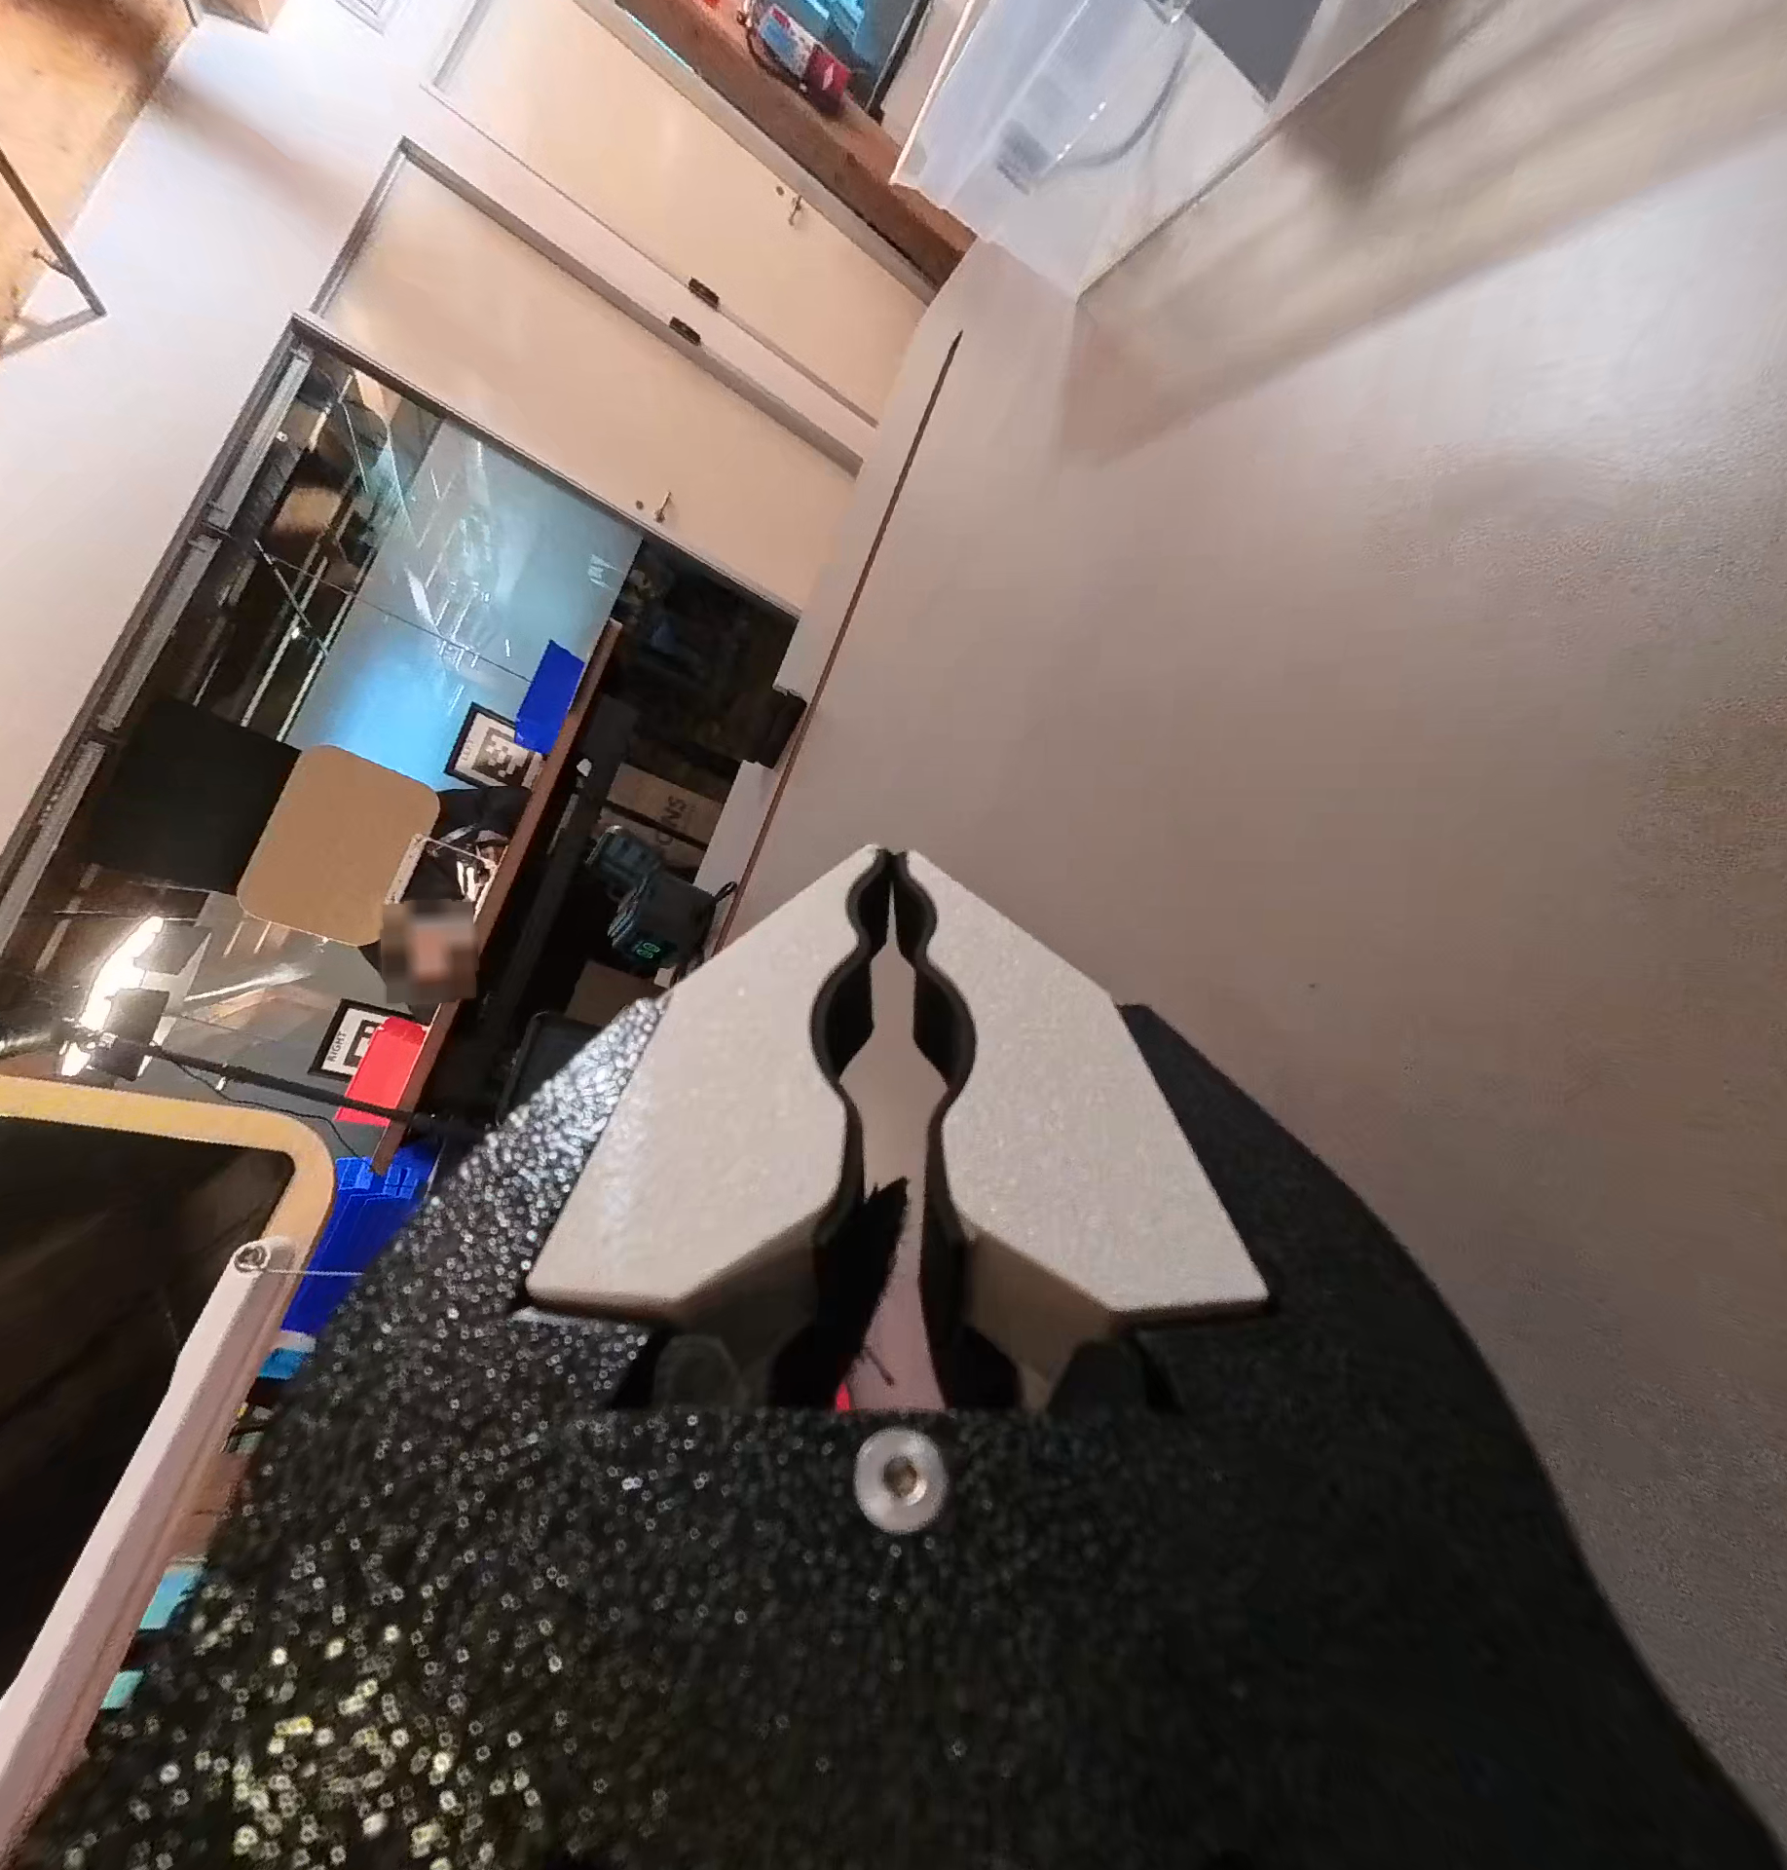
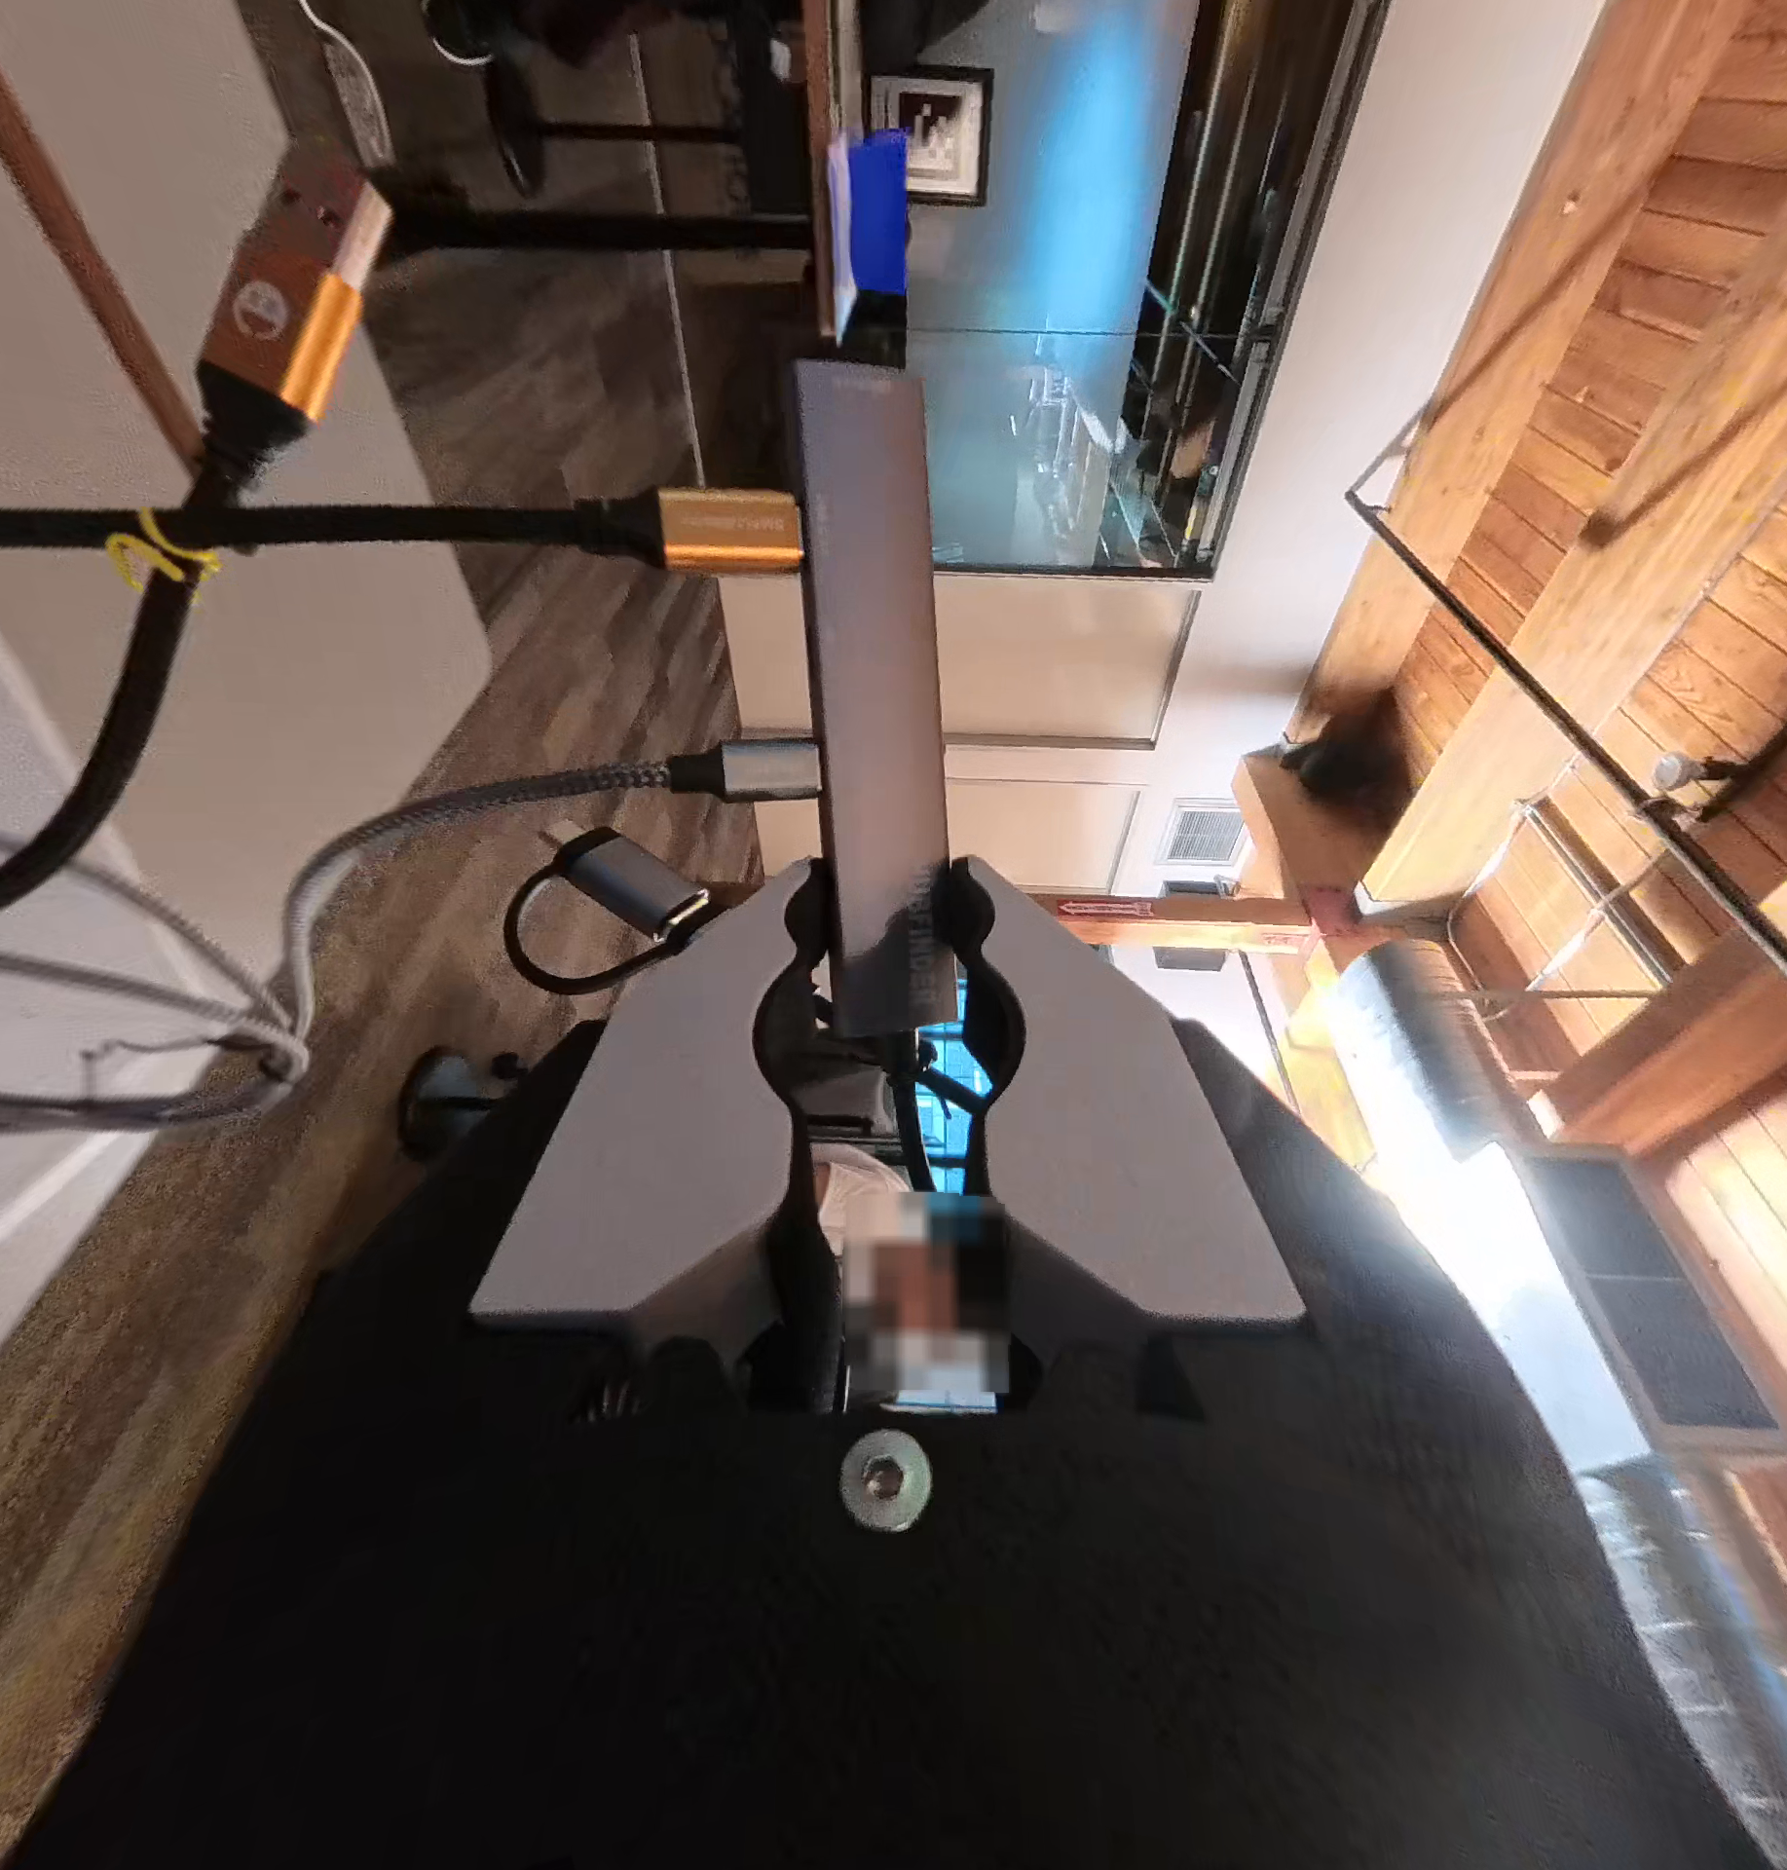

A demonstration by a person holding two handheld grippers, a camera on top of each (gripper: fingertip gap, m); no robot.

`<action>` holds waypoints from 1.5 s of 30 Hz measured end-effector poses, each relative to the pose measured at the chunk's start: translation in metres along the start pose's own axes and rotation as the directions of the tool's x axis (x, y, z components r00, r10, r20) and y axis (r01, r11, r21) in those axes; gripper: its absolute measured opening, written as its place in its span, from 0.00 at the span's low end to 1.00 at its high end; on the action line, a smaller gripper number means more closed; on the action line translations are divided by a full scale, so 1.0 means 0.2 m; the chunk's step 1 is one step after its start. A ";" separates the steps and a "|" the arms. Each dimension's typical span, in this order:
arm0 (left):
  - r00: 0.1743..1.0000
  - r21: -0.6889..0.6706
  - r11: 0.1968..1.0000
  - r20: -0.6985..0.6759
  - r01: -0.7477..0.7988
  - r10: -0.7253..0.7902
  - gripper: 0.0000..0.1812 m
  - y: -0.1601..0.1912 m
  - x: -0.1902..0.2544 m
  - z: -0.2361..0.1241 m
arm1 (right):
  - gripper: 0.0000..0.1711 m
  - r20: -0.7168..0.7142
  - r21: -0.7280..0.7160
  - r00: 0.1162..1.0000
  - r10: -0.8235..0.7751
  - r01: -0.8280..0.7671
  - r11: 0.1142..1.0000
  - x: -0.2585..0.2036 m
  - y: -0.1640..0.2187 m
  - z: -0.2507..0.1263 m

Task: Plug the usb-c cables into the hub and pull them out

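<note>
In the right wrist view my right gripper (image 2: 887,880) is shut on the near end of a slim grey hub (image 2: 869,627) and holds it in the air, pointing away. An orange-shelled plug (image 2: 729,529) on a black braided cable and a silver plug (image 2: 768,769) on a grey braided cable sit in the hub's left side. The black cable's other orange plug (image 2: 297,293) dangles at upper left. The hub's own short lead ends in a grey connector (image 2: 646,890) hanging by my left finger. In the left wrist view my left gripper (image 1: 891,860) is shut and empty over a pale tabletop (image 1: 1375,810).
The cables trail off to the left over a white table (image 2: 160,708). A white box (image 1: 1031,111) stands at the table's far end. A wood-edged board (image 1: 160,1315) lies at lower left. Cabinets, a glass partition and a person sit beyond the table.
</note>
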State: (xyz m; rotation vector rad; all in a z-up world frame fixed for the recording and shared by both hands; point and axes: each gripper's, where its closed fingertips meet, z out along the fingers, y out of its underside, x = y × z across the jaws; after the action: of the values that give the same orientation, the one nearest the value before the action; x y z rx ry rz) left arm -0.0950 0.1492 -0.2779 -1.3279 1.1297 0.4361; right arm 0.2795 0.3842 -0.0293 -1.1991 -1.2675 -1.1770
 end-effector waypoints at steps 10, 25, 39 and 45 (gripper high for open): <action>0.999 -0.001 1.000 -0.040 0.014 -0.014 0.00 0.02 0.03 0.01 | 0.13 0.552 -0.123 0.789 0.270 -0.243 0.962 -0.97 -0.04 0.03; 0.984 -0.070 0.996 -0.165 0.054 -0.065 0.00 0.11 0.12 0.03 | 0.52 0.334 -0.140 0.412 0.848 -0.868 0.477 -0.40 0.00 -0.27; 0.877 -0.149 0.909 -0.241 0.390 -0.416 0.77 -0.24 0.28 0.01 | 0.52 0.223 -0.622 0.135 0.965 -0.743 0.248 -1.24 0.42 -0.73; 0.872 -0.276 0.837 0.008 0.472 -0.489 0.78 -0.12 -0.05 -0.29 | 0.43 0.254 -0.713 0.114 0.961 -0.650 0.265 -1.39 0.42 -0.73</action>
State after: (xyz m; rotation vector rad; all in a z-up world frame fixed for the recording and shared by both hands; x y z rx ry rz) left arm -0.1025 0.0936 -0.2472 -1.8168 0.7576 0.1758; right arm 0.3733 0.2309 -0.3005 -2.4243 -0.4205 -0.0195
